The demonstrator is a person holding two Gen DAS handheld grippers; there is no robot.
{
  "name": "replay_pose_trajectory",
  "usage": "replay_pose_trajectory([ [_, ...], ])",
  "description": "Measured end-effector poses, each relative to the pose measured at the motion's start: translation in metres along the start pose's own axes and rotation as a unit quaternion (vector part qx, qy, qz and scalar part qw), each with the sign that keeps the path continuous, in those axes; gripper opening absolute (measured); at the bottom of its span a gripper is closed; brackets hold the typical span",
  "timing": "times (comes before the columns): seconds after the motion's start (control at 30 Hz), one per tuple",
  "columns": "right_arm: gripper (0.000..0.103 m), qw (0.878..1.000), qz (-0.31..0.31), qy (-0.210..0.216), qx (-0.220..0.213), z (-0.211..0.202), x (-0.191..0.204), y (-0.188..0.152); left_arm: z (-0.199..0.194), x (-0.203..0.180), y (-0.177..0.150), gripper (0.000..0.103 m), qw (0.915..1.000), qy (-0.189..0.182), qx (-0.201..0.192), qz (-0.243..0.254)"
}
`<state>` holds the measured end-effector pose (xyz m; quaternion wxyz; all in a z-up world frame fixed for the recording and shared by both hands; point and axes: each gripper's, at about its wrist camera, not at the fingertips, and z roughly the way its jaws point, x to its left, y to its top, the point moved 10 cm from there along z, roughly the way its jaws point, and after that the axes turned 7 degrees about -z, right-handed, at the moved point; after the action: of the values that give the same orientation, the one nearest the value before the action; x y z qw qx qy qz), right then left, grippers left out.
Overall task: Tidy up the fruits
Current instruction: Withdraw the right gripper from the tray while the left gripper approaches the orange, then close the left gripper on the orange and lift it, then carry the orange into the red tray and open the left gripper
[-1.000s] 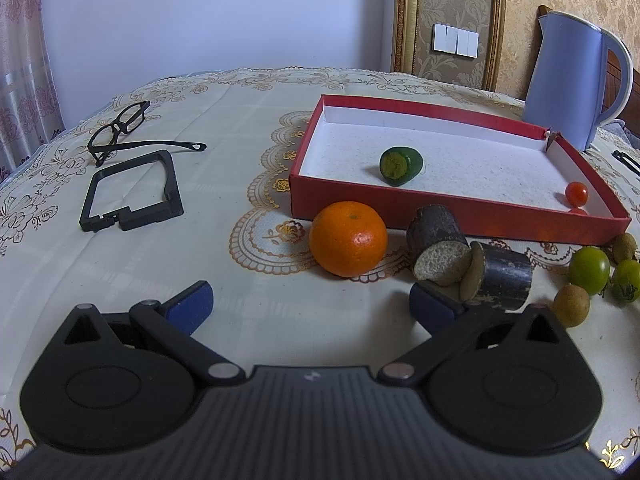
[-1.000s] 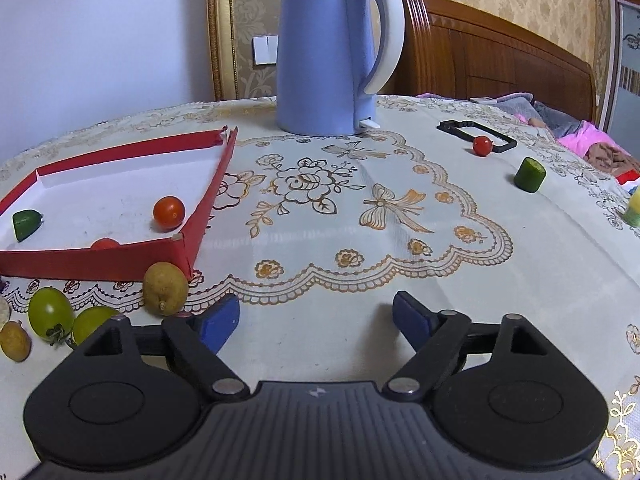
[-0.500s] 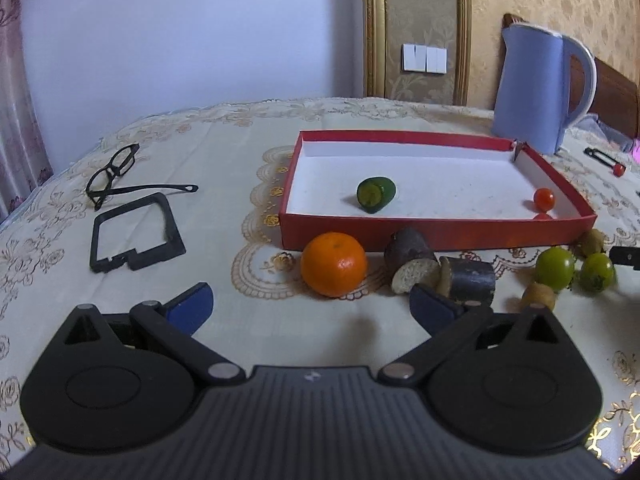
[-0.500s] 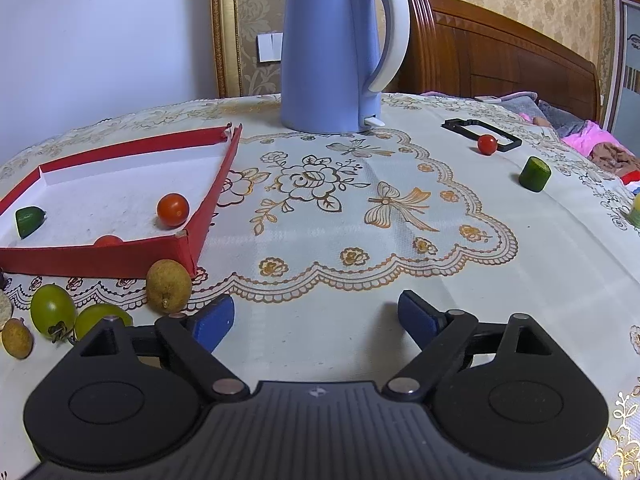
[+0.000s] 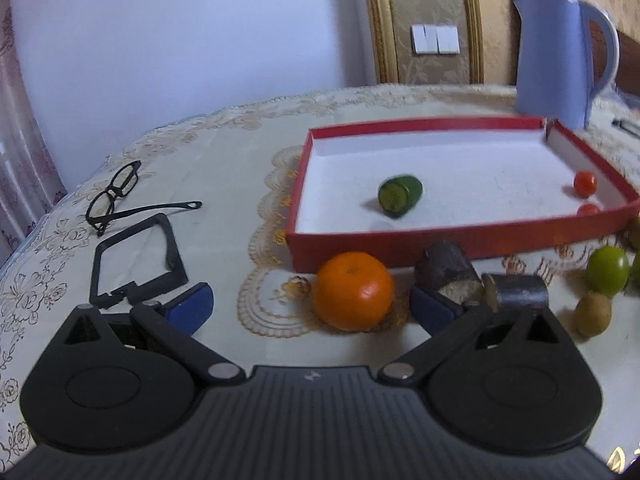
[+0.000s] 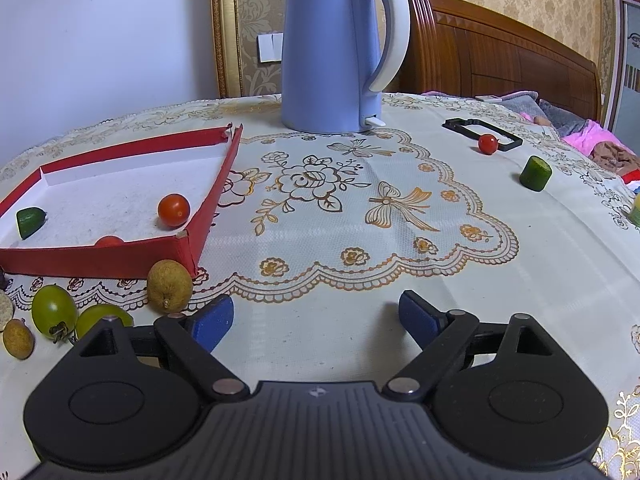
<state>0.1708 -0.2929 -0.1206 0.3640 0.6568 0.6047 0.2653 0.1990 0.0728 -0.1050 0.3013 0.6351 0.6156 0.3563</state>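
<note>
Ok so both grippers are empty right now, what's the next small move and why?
Probably ease the left gripper forward around the orange. Its jaws stand open and empty, the orange lies on the cloth just ahead between the fingertips, outside the red tray, which already holds a cucumber piece and cherry tomatoes.

An orange (image 5: 353, 290) sits just before the red tray (image 5: 440, 240).

Blue kettle (image 6: 332, 52) upright at table's far side; black glasses (image 5: 116, 192) beside black frame (image 5: 136, 260); another black frame (image 6: 482, 132), possibly plastic.
</note>
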Motion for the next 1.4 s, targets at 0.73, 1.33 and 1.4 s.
replay_pose_trajectory([
  [0.73,0.091,1.0,0.001,0.002,-0.001,0.0,0.0,0.0,-0.012,-0.021,-0.006,0.038,0.9987,-0.051,0.0,0.005],
  [1.33,0.091,1.0,0.001,0.002,-0.001,0.0,0.0,0.0,-0.009,-0.029,0.066,0.038,0.9964,-0.075,-0.026,-0.031],
  [1.4,0.091,1.0,0.001,0.001,-0.001,0.0,0.0,0.0,0.0,-0.033,0.073,0.038,0.9962,-0.075,-0.024,-0.036],
])
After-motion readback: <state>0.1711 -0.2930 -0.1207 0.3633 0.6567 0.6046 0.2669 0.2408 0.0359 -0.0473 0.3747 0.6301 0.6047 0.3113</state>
